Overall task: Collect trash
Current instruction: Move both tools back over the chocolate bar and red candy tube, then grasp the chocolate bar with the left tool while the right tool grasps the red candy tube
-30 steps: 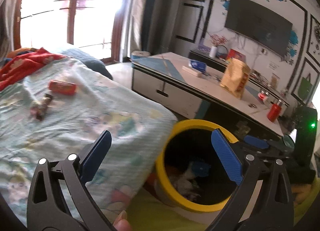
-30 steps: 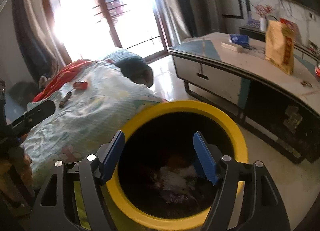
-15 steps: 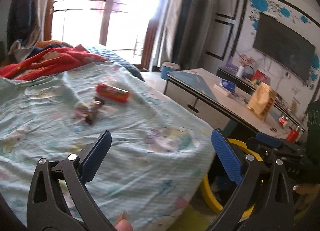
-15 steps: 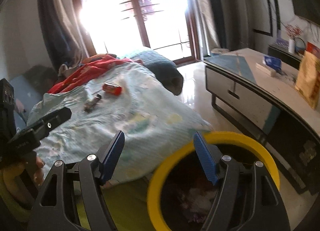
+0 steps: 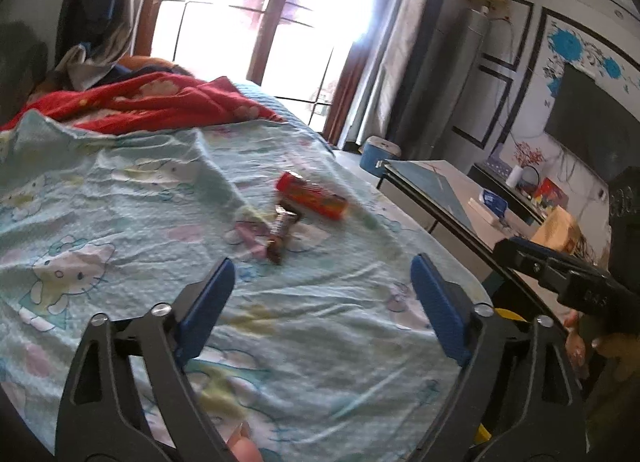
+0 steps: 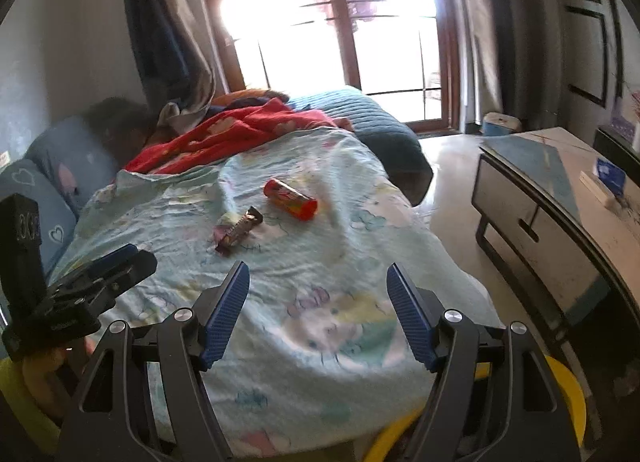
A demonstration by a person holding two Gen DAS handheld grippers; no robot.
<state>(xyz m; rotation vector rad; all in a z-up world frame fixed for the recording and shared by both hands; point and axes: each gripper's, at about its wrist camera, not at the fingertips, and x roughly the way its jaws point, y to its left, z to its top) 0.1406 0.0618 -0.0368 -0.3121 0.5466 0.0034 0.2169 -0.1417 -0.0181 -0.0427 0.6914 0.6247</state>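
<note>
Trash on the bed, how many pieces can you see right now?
2. A red tube lies on the light blue sheet, and a dark candy wrapper lies just nearer, to its left, apart from it. Folds might hide more.

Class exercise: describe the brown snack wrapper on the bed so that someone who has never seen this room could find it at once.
Start at the bed with the pale cartoon-print sheet. Near its middle lie two pieces of trash, close together. The brown snack wrapper is the flat, dark, crinkled one lying nearer the camera, unlike the round red tube just beyond it.
</note>
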